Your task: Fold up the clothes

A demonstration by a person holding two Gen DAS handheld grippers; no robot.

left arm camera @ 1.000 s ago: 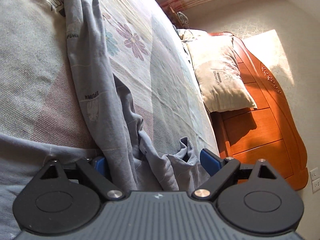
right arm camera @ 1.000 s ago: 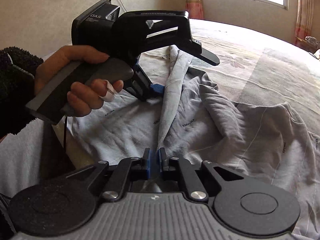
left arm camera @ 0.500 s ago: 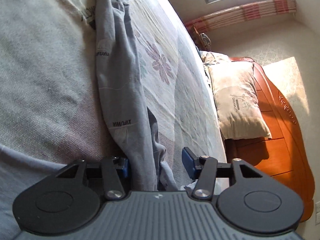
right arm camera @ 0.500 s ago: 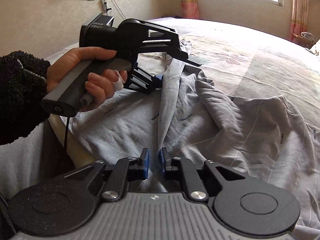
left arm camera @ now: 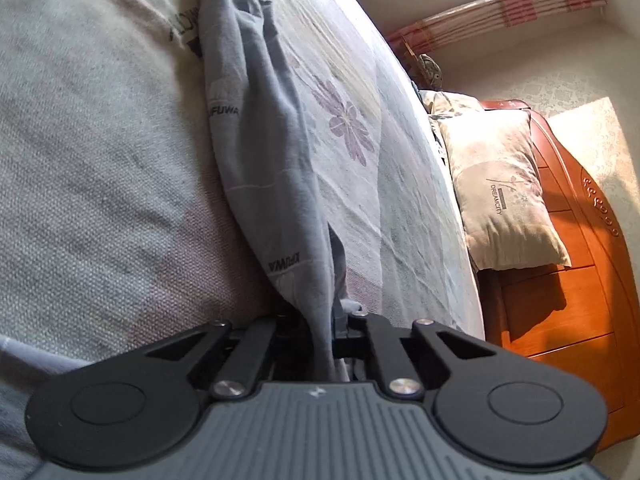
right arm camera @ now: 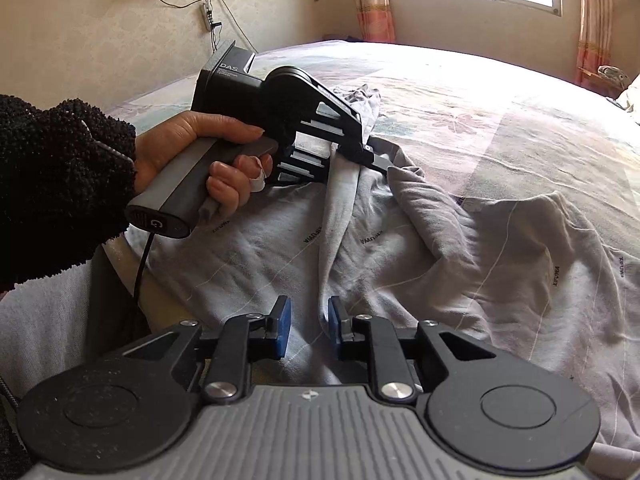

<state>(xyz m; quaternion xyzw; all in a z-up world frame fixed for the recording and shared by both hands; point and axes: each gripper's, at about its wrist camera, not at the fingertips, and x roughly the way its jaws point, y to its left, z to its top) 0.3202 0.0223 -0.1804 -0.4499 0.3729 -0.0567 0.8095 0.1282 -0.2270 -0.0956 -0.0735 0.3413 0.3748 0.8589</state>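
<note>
The grey garment (right arm camera: 420,248) lies rumpled on the bed (left arm camera: 100,160), its long sleeve running straight away from the left tongs (left arm camera: 326,320), which pinch it; the right tongs (right arm camera: 306,326), nearer the body, are opening, nothing pressed.

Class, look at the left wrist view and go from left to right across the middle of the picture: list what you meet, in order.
Plain beige bedcover → grey garment strip running up from the left gripper → flowered bedsheet → pillow → orange wooden headboard.
</note>
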